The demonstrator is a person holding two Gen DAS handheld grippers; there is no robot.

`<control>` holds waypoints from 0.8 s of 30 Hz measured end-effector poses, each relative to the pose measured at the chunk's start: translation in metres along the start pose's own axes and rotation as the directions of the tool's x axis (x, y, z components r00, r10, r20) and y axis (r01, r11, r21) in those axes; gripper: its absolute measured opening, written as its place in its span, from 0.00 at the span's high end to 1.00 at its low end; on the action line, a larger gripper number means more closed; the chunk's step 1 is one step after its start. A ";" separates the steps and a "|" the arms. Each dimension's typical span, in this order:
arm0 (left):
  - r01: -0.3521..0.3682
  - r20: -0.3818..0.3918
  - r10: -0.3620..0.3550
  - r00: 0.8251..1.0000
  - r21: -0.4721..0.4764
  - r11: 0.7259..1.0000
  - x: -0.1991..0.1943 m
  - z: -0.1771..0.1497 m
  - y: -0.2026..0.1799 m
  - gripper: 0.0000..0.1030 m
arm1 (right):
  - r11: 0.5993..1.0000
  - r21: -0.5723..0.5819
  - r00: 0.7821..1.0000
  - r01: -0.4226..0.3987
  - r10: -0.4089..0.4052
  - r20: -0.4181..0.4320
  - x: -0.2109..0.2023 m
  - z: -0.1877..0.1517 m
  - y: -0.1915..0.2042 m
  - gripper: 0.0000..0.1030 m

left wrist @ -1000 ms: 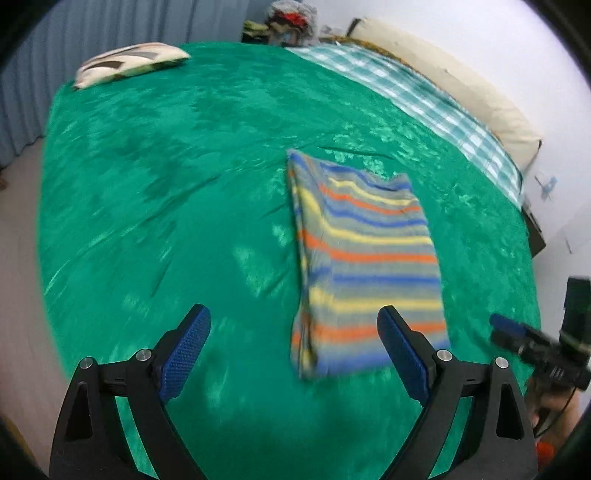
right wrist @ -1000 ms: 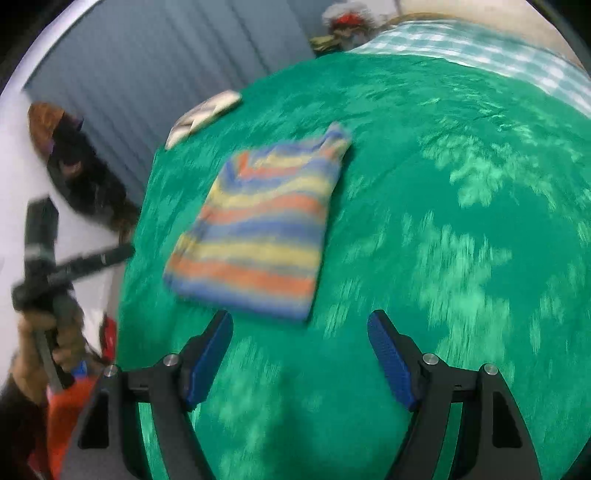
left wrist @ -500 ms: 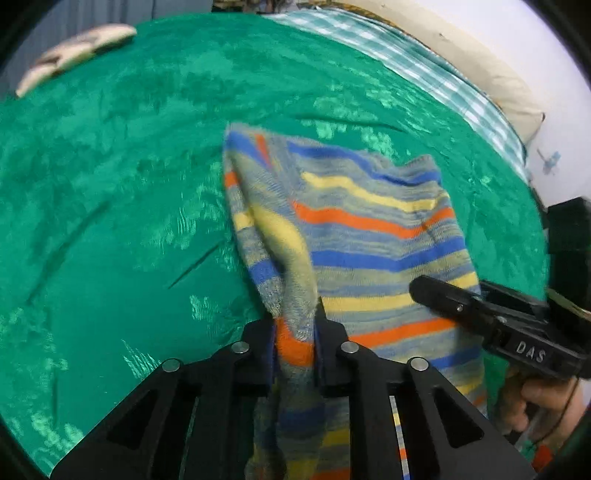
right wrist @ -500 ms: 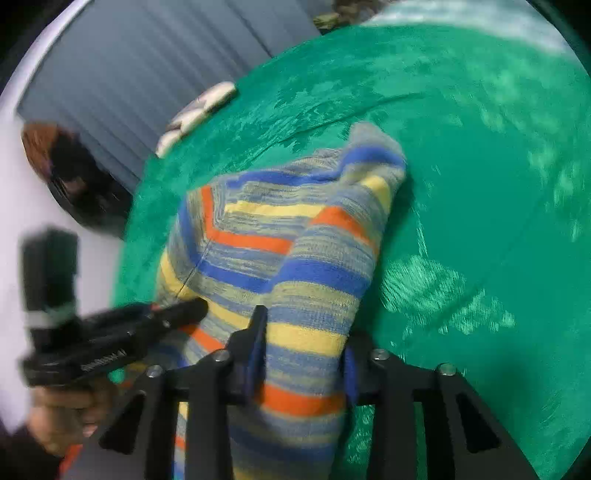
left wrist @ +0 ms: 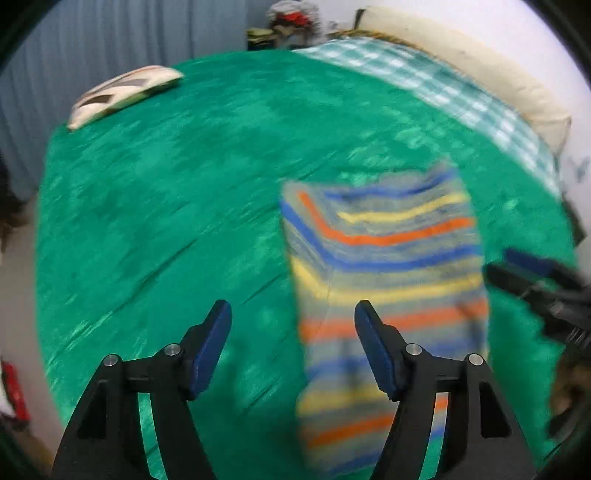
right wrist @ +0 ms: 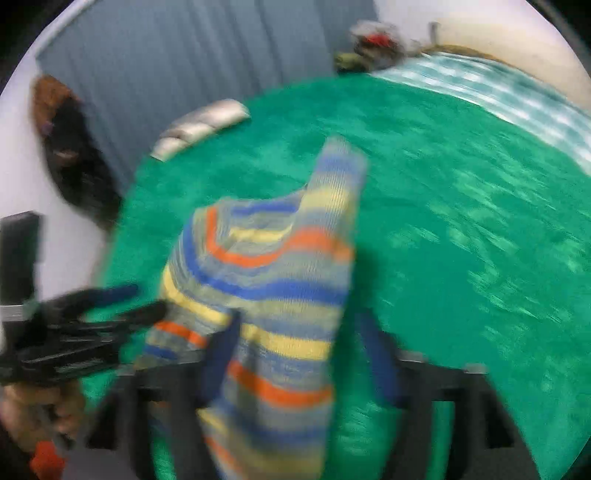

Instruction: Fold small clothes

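Note:
A small knit garment (left wrist: 388, 266) striped in blue, orange, yellow and grey rests on the green bedspread (left wrist: 184, 184). My left gripper (left wrist: 293, 336) hovers over its left edge, jaws opening and pads clear of the cloth. In the right wrist view the garment (right wrist: 273, 266) is rumpled, one corner standing up. My right gripper (right wrist: 299, 354) is blurred, its jaws opening with the near part of the cloth loose between them. Each view catches the other gripper: the right one (left wrist: 546, 291), the left one (right wrist: 81, 325) with a hand under it.
A folded pale item (left wrist: 122, 92) lies at the far left of the bed. A checked sheet (left wrist: 424, 81) and a cream bolster (left wrist: 480, 62) run along the far right, with a heap of clothes (left wrist: 291, 18) behind. Grey curtains (right wrist: 184, 55) hang left.
A second ago both grippers stood open before the flat garment. Half a second ago both were shut on its near edge. Now both jaws are apart and the cloth is released, shifted and rumpled.

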State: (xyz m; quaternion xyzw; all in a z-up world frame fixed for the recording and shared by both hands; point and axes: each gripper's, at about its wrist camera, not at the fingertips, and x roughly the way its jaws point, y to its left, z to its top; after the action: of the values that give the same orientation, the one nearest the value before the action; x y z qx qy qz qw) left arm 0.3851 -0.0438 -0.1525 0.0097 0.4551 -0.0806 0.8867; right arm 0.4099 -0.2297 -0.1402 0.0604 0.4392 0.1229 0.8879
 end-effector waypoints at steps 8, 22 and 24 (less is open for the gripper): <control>-0.165 0.120 0.158 0.980 0.047 0.985 -0.115 -0.085 -0.009 0.02 | 0.987 -0.084 0.990 0.135 -0.137 -0.024 -0.092 -0.066 0.011 0.11; -0.219 0.088 0.225 0.970 -0.074 0.973 -0.251 -0.147 -0.039 0.01 | 0.982 -0.056 0.983 0.181 -0.179 0.039 -0.253 -0.159 0.093 0.01; -0.231 0.069 0.236 0.969 -0.070 0.970 -0.263 -0.154 -0.042 0.01 | 0.981 -0.052 0.982 0.188 -0.186 0.027 -0.268 -0.169 0.100 0.01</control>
State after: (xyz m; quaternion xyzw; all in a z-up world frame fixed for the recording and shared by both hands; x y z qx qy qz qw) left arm 0.1040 -0.0361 -0.0275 0.0328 0.4187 0.0379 0.9067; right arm 0.1029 -0.2061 -0.0159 -0.0040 0.4297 0.0502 0.9016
